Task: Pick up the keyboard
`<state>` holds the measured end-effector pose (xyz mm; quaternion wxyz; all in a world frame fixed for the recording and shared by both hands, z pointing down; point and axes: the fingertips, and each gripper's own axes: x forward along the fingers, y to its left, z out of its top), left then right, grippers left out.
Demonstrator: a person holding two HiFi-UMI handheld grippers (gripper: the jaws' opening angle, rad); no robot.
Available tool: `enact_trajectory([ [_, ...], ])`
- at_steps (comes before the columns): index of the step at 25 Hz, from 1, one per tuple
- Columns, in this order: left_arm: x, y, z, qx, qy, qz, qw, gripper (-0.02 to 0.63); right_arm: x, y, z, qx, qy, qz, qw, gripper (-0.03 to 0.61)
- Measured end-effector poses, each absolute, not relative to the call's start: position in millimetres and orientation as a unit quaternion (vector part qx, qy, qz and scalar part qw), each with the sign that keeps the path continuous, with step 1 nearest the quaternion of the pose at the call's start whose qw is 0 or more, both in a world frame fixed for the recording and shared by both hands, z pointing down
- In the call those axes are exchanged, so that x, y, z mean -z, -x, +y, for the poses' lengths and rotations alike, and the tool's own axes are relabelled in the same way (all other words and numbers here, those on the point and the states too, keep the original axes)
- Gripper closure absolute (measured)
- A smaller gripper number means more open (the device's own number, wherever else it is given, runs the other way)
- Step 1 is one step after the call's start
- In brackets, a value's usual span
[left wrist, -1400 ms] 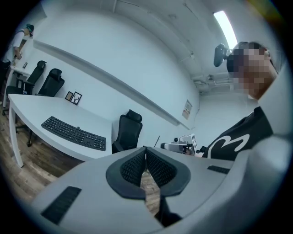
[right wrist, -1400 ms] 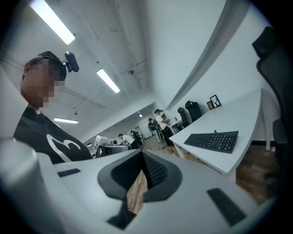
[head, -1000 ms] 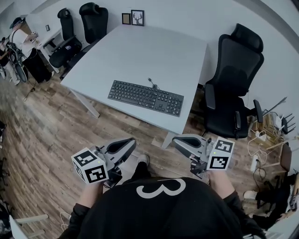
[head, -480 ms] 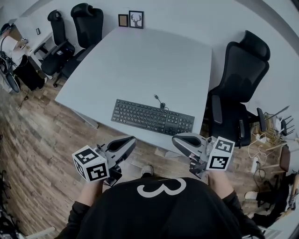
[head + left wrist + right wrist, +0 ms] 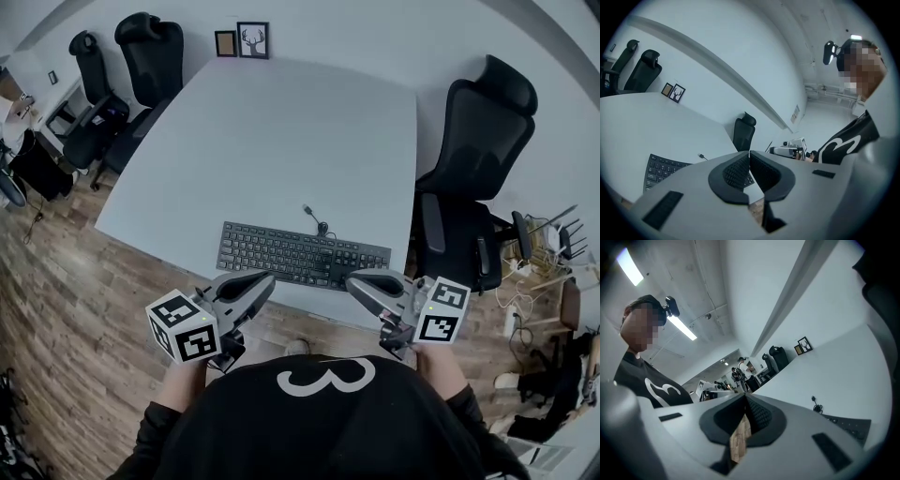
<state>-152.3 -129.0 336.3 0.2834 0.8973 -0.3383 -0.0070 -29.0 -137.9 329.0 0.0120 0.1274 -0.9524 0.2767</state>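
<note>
A black keyboard [image 5: 302, 256] lies near the front edge of the white table [image 5: 281, 131], its cable curled just behind it. My left gripper [image 5: 266, 279] hovers shut and empty just short of the keyboard's left half, over the table's edge. Mirroring it by the keyboard's right end, my right gripper [image 5: 352, 279] is also shut and empty. In the left gripper view the closed jaws of the left gripper [image 5: 749, 153] stand in front of the keyboard [image 5: 661, 168]. The right gripper view shows its closed right gripper [image 5: 744, 397] with the keyboard [image 5: 848, 425] at lower right.
A black office chair [image 5: 473, 159] stands at the table's right side. Two more chairs [image 5: 141, 56] are at the far left. Two small picture frames [image 5: 239, 40] lean on the wall behind the table. Cables and clutter [image 5: 544, 253] lie on the wooden floor at right.
The table and keyboard have come closer in the head view. Both grippers, still shut, now reach the table's front edge beside the keyboard.
</note>
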Motion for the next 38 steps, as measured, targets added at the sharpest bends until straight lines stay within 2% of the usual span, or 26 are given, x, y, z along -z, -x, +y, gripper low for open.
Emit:
enact_trajectory([
  [15, -383, 195, -176, -0.019, -0.868, -0.39, 0.307, 0.591, -366, 12, -169, -0.308, -0.183, -0.934, 0.016, 0.568],
  [20, -409, 213, -185, -0.042, -0.856, -0.397, 0.328, 0.534, -392, -18, -178, -0.319, -0.235, -0.917, 0.04, 0.566],
  [23, -424, 223, -192, -0.05, -0.848, -0.402, 0.343, 0.479, -410, -36, -186, -0.33, -0.265, -0.904, 0.057, 0.556],
  [27, -445, 241, -203, -0.072, -0.832, -0.426, 0.348, 0.417, -430, -57, -197, -0.34, -0.303, -0.887, 0.075, 0.487],
  [31, -466, 260, -216, -0.09, -0.811, -0.456, 0.355, 0.373, -446, -81, -208, -0.346, -0.355, -0.864, 0.088, 0.383],
  [34, -481, 272, -224, -0.103, -0.797, -0.469, 0.366, 0.36, -455, -92, -214, -0.343, -0.382, -0.852, 0.103, 0.341],
  [38, -499, 283, -232, -0.116, -0.784, -0.479, 0.378, 0.357, -477, -103, -218, -0.35, -0.4, -0.838, 0.128, 0.317],
])
